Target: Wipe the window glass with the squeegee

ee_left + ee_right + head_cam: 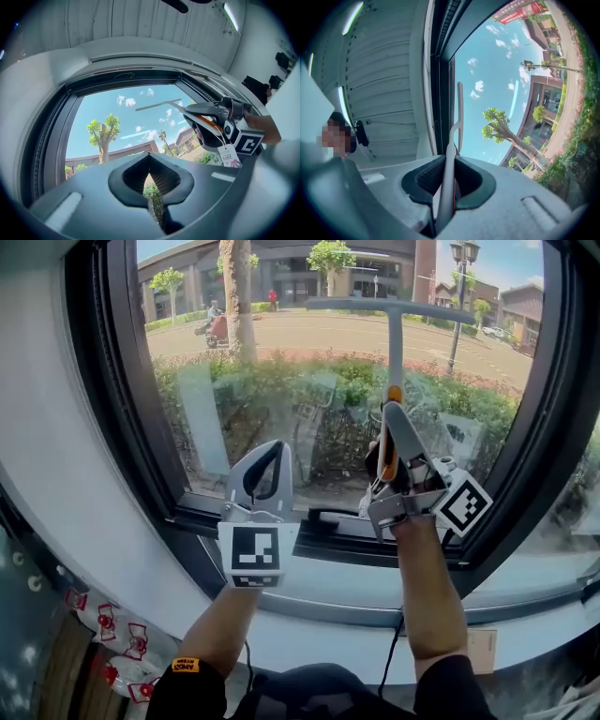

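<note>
Nearest, the left tongs [266, 454] hover low before the window frame [328, 545], jaws pressed together on nothing. Just to their right, the right tongs [392, 418] stand upright, clamped on the handle of the squeegee [396, 348]. Its blade lies level across the upper window glass [487, 352]. Beyond the pane are a hedge [281, 381], a tree trunk [239, 296] and a road [319, 332].

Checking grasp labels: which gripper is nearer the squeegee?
Right. The right gripper has its jaws shut on the squeegee handle, below the blade. The left gripper sits to the handle's left and lower, apart from it, jaws shut on nothing.
</note>
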